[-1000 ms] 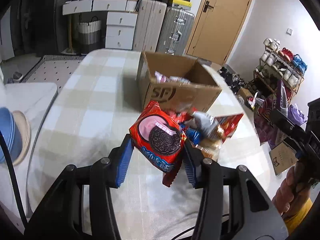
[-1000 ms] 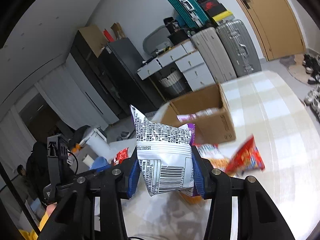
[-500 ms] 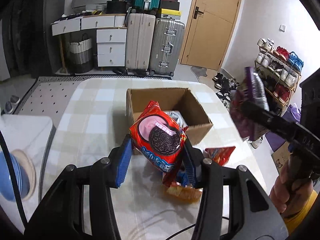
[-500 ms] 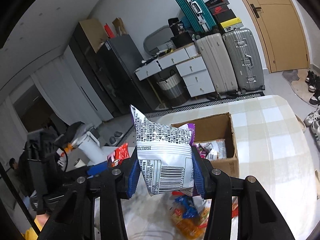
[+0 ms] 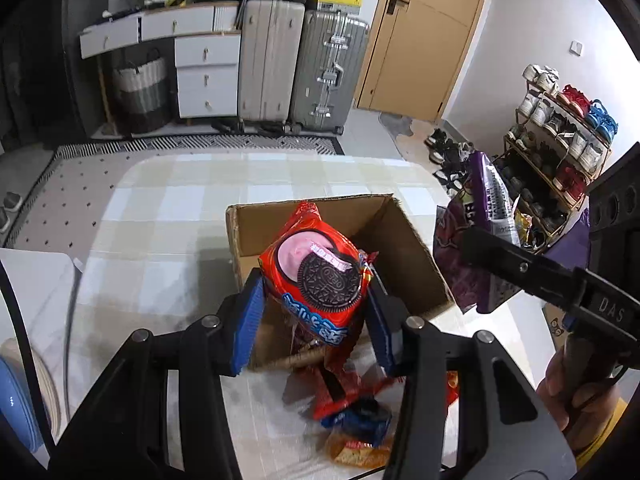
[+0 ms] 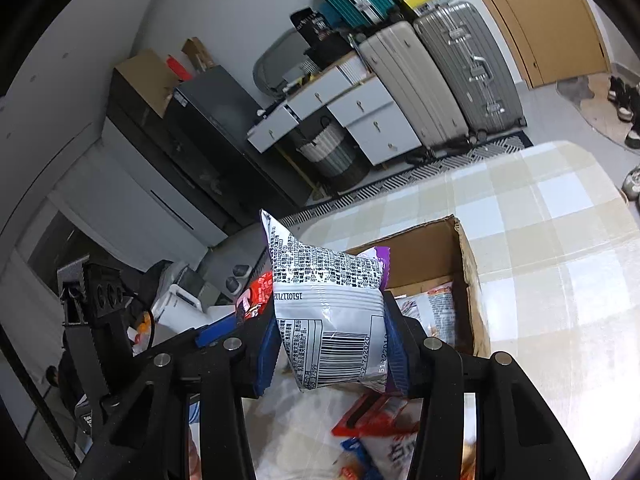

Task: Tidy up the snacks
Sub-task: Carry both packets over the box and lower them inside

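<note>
My left gripper (image 5: 314, 320) is shut on a red Oreo pack (image 5: 320, 276) and holds it above the near edge of the open cardboard box (image 5: 416, 248). My right gripper (image 6: 332, 354) is shut on a purple and silver snack bag (image 6: 332, 312), held above the near side of the box (image 6: 468, 280); the same bag (image 5: 476, 232) shows in the left wrist view to the right of the box. Snack packets (image 6: 432, 312) lie inside the box. Several loose snack packs (image 5: 356, 416) lie on the table in front of the box.
The checked tablecloth (image 5: 192, 208) covers a table that ends just past the box. Suitcases (image 5: 304, 68), a white drawer unit (image 5: 208, 68) and a shoe rack (image 5: 560, 136) stand around the room. Blue bowls (image 5: 16, 400) sit at the far left.
Both grippers rose and moved forward with their packs. The Oreo pack now hangs over the box's near edge and the purple bag has come close beside the box.
</note>
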The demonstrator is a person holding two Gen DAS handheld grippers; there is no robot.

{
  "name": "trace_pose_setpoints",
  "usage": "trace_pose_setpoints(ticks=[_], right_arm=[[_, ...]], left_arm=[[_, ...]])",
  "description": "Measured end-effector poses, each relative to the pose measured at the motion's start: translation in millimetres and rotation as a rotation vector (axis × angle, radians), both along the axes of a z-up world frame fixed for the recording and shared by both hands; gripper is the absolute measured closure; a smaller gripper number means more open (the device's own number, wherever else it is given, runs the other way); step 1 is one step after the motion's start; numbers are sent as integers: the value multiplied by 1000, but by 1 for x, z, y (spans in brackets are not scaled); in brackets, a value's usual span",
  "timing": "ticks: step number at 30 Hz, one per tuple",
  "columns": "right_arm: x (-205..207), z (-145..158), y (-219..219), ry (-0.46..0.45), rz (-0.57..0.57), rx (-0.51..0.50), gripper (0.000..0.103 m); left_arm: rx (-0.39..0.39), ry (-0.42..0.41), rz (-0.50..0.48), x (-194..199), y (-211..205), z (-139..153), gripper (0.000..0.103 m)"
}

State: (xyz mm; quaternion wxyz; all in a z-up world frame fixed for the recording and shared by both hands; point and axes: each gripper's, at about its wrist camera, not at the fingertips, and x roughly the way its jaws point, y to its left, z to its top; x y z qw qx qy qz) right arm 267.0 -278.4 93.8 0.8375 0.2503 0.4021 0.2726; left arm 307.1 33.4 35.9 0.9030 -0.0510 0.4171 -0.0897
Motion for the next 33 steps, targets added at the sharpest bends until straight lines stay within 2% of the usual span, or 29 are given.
trace_pose_setpoints(ticks=[10, 16, 20, 22, 26, 33], right_arm=[[49, -38, 13, 102, 32, -1, 57], [59, -52, 26, 131, 63, -39, 56], [65, -62, 32, 151, 76, -95, 56], [68, -68, 34, 170, 87, -107, 56], [68, -68, 37, 150, 94, -138, 56], [67, -69, 37, 154, 82, -166, 55]], left_arm=[[32, 79, -56, 52, -19, -44, 58], [58, 123, -62, 77, -24, -76, 58], [38, 147, -66, 83, -24, -90, 58], [27, 153, -68, 86, -20, -96, 58], [23, 158, -62, 92, -17, -103, 58], [40, 159, -68, 94, -18, -108, 58]])
